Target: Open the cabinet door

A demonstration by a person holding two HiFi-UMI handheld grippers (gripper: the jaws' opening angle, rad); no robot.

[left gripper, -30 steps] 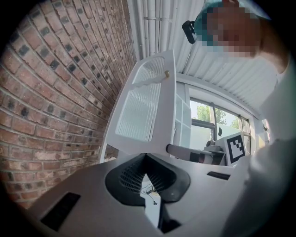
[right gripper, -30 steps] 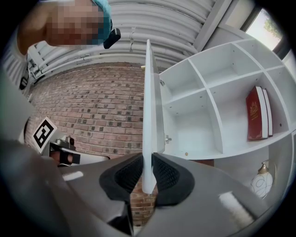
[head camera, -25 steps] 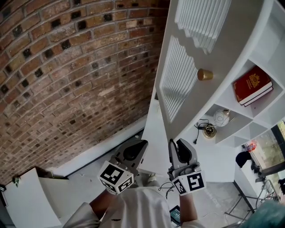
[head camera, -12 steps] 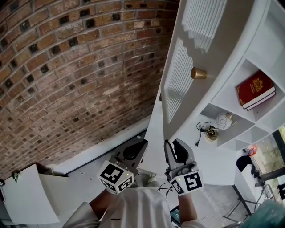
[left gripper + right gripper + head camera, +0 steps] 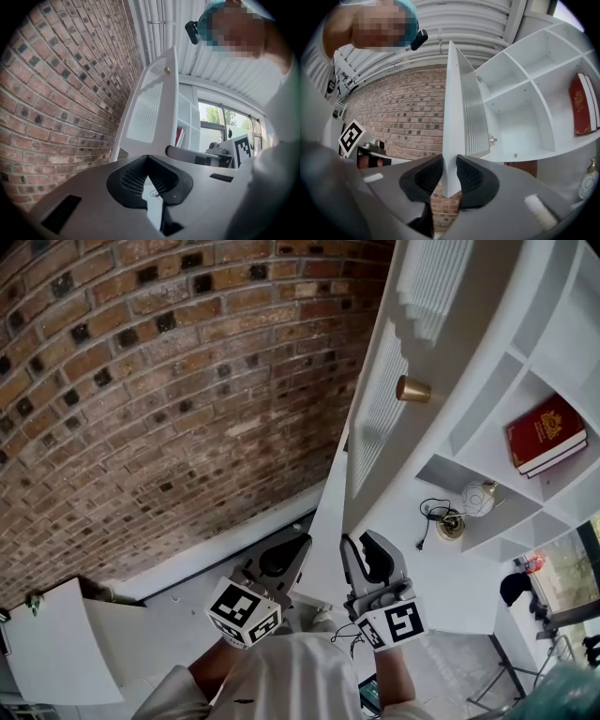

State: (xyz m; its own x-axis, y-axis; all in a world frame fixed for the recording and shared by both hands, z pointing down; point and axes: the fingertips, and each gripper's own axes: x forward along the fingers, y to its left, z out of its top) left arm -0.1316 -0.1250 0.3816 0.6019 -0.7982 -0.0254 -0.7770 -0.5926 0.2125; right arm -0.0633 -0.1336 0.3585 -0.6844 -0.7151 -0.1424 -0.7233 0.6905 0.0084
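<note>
The white cabinet door, with a louvred panel and a brass knob, stands swung out from the shelving. Its lower edge sits between the pads of my right gripper. In the right gripper view the door runs edge-on straight up from my right gripper, with both pads against it while the jaws are opening. My left gripper hangs just left of the door, apart from it. In the left gripper view that gripper is shut on nothing, with the door and its knob ahead.
A brick wall fills the left side. The open white shelves hold a red book and a white globe ornament on a brass base with a black cable. A white ledge lies low at the left.
The door has swung further out from the shelving, and its knob has drifted left in the head view. My right gripper has moved left with the edge. The left gripper has stayed put.
</note>
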